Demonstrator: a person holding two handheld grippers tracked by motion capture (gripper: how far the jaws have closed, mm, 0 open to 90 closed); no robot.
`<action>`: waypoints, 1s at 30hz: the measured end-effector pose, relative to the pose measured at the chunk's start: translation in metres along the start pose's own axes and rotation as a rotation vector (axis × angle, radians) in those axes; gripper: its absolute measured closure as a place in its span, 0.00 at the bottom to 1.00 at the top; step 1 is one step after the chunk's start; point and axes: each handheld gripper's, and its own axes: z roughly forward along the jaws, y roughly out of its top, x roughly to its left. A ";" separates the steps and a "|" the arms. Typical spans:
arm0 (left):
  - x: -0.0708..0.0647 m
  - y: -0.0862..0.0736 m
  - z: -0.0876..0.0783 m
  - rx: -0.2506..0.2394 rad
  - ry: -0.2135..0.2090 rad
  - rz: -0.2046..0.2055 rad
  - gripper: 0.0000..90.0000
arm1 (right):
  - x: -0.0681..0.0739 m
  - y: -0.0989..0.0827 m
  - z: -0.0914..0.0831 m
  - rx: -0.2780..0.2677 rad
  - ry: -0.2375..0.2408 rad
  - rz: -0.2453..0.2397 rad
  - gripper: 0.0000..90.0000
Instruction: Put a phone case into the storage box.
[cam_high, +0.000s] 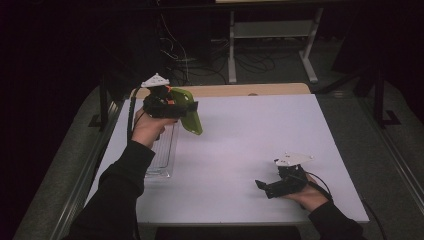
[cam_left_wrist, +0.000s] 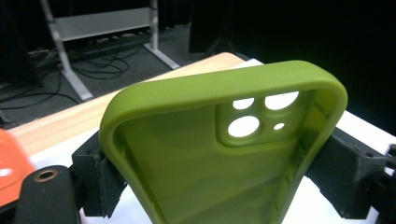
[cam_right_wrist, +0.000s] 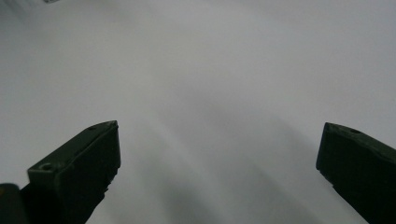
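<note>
A green phone case (cam_high: 190, 114) hangs in the air over the table's far left part, its inside and camera holes facing the camera in the left gripper view (cam_left_wrist: 224, 154). My left gripper (cam_high: 186, 108) is shut on it, one jaw pressing each long side. My right gripper (cam_high: 265, 189) sits low near the table's front right, pointing left. Its jaws stand wide apart with nothing between them; in the right gripper view the fingertips (cam_right_wrist: 86, 161) frame bare white tabletop.
A clear plastic tray (cam_high: 164, 151) lies on the white table (cam_high: 250, 135) under the left hand, near the left edge. A wooden strip (cam_high: 240, 90) runs along the far edge. Beyond it stand a metal frame (cam_high: 270, 35) and floor cables.
</note>
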 end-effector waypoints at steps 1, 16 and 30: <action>0.003 0.001 -0.002 0.000 0.013 0.005 0.16 | 0.000 -0.001 0.000 -0.001 -0.001 -0.004 0.00; 0.043 0.010 -0.009 0.027 0.273 -0.042 0.16 | 0.001 -0.002 0.002 0.014 -0.018 -0.004 0.00; 0.074 -0.005 0.016 0.126 0.520 -0.073 0.16 | 0.002 -0.001 0.002 0.008 -0.010 -0.002 0.00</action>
